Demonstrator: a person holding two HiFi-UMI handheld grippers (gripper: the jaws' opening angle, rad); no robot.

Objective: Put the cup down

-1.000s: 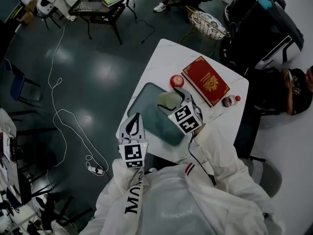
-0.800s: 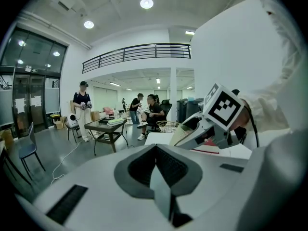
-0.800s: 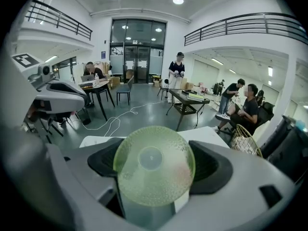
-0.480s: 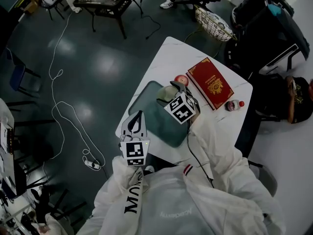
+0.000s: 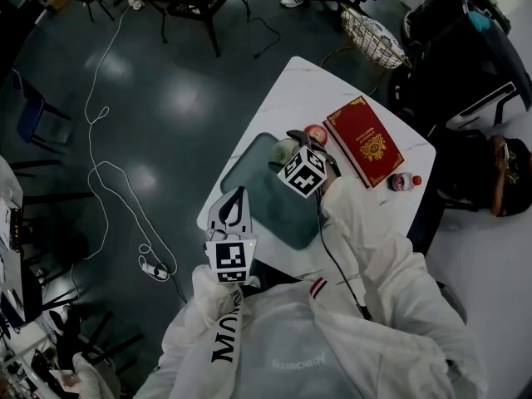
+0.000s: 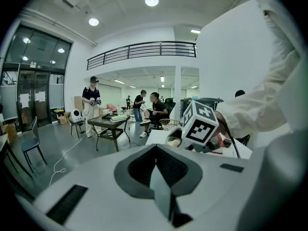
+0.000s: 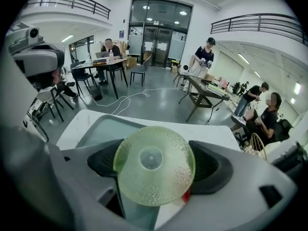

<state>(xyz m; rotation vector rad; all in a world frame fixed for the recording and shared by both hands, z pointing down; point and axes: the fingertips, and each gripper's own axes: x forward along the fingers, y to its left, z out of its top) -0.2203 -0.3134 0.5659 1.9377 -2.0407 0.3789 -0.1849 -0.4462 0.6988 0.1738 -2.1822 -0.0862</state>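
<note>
While the right gripper (image 5: 293, 144) clasps the green cup (image 7: 154, 165) between its jaws above the tray (image 7: 96, 127) on the bench (image 7: 219, 134) beneath it, nothing is set down yet: lowering and letting go remain.

There was one white table (image 5: 303, 81), one grey-green tray (image 5: 264, 202), one red book (image 5: 366, 140), one red apple (image 5: 316, 131), one small bottle (image 5: 401, 181) and one green cup (image 7: 154, 165). There were two grippers, the left gripper (image 5: 233, 199) and the right gripper (image 5: 293, 144).

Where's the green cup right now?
In the head view, the green cup is clamped in the right gripper over the far end of the tray, just left of the red apple.
</note>
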